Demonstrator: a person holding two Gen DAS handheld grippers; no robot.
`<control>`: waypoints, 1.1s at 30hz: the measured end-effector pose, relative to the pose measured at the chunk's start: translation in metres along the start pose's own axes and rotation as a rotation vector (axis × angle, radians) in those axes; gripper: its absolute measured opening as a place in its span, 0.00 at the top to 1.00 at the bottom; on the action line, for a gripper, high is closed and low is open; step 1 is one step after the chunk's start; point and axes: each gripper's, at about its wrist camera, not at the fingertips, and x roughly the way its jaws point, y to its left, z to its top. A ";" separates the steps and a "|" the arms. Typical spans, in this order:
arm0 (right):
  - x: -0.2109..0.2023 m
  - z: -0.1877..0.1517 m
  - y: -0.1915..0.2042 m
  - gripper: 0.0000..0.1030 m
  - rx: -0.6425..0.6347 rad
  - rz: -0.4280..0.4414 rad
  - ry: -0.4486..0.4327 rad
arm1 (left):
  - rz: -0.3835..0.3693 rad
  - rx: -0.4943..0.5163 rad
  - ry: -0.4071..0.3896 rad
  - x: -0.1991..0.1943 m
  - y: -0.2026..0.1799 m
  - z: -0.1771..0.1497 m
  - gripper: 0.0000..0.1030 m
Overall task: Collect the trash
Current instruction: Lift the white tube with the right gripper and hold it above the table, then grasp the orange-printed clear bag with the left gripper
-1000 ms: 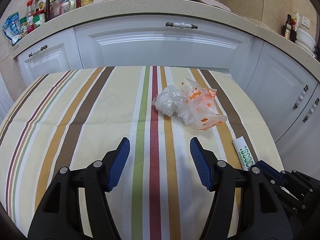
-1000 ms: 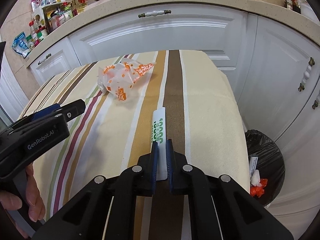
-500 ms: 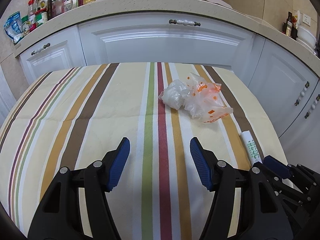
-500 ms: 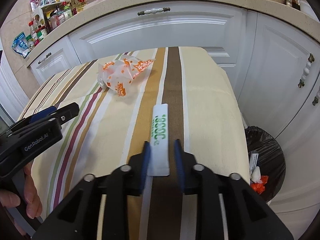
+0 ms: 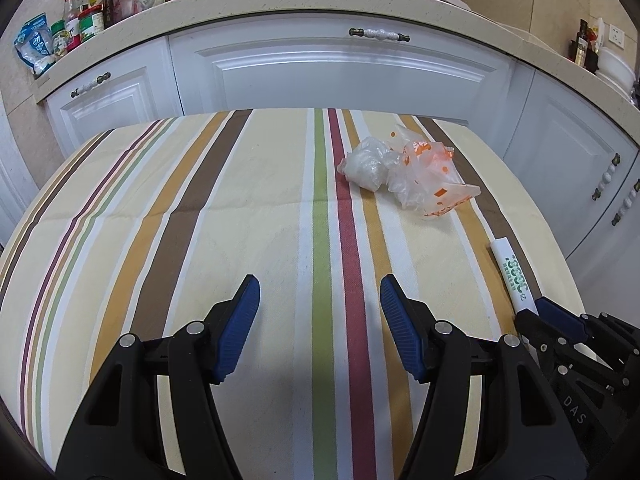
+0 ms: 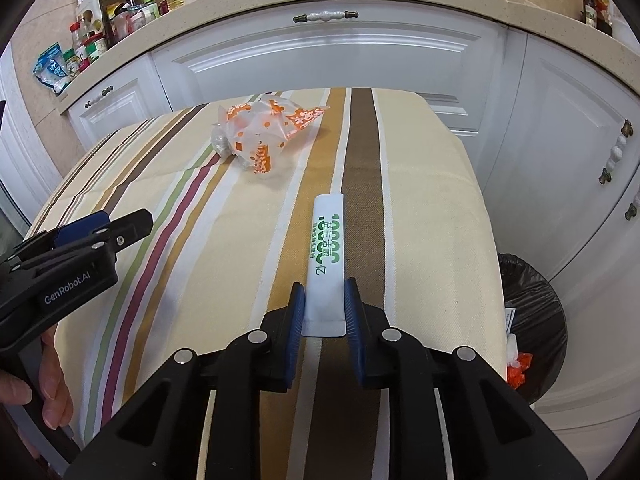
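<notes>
A white sachet with green print (image 6: 326, 256) lies flat on the striped tablecloth (image 6: 432, 216); it also shows in the left wrist view (image 5: 514, 274). My right gripper (image 6: 324, 298) is open, its blue pads on either side of the sachet's near end. A crumpled clear bag with orange print (image 6: 266, 132) lies farther back; in the left wrist view it (image 5: 424, 180) sits beside a clear plastic wad (image 5: 366, 162). My left gripper (image 5: 320, 292) is open and empty, low over the cloth, short of the bags.
A black-lined bin (image 6: 528, 316) with trash in it stands on the floor right of the table. White cabinets (image 5: 340, 76) run behind and to the right. Jars and bottles (image 5: 100, 4) crowd the counter's left end.
My right gripper was shut on the sachet's near end and has opened; the sachet now lies flat between the pads. The left gripper has drawn back slightly.
</notes>
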 end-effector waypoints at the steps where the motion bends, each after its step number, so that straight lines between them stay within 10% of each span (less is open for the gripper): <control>1: -0.001 0.000 0.000 0.79 0.002 -0.004 -0.005 | 0.000 0.000 0.001 0.000 0.000 -0.001 0.41; 33: -0.005 0.036 -0.049 0.79 0.078 -0.007 -0.135 | -0.065 0.005 -0.056 0.047 -0.075 0.067 0.30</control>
